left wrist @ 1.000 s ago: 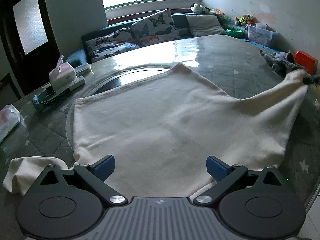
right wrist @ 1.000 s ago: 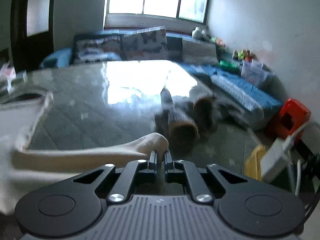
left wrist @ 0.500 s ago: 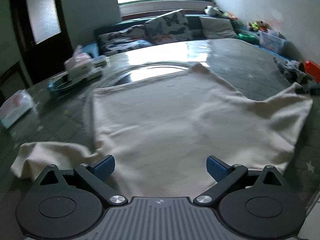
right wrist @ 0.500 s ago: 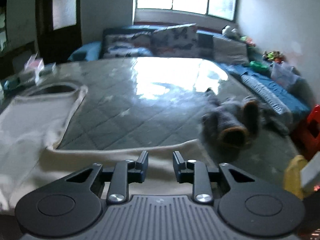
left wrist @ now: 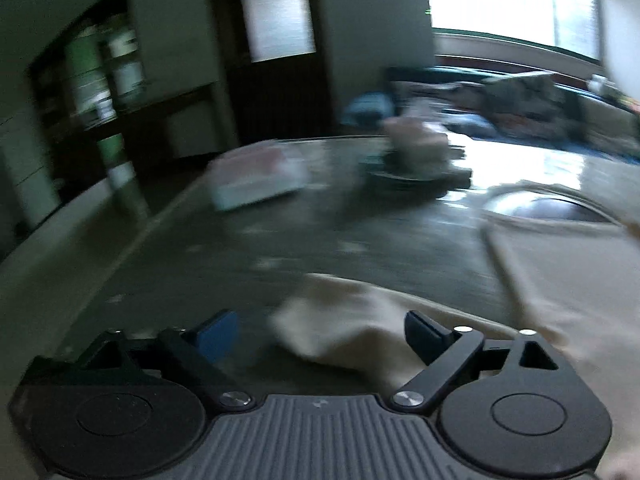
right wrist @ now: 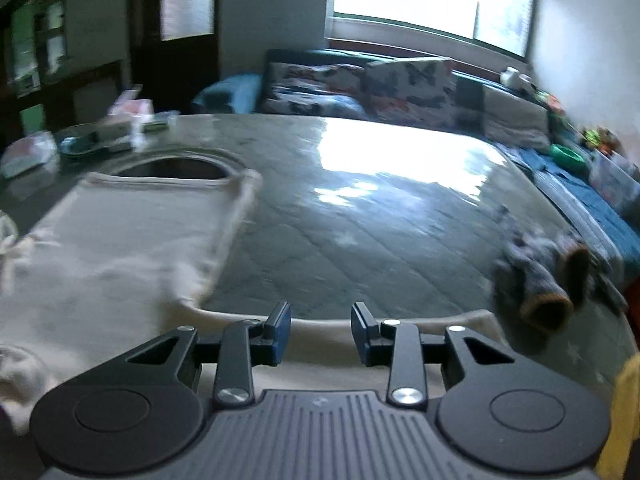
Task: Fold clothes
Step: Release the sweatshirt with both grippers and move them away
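Box & tissue holder motion-blurred; cream garment cut off right.

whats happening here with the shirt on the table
A person holding a gripper in each hand is folding a cream shirt spread on a quilted table. Both grippers are open and hold nothing. The left gripper points at a loose sleeve at the near edge; the right gripper hovers over the other sleeve. A grey garment lies off to the right.
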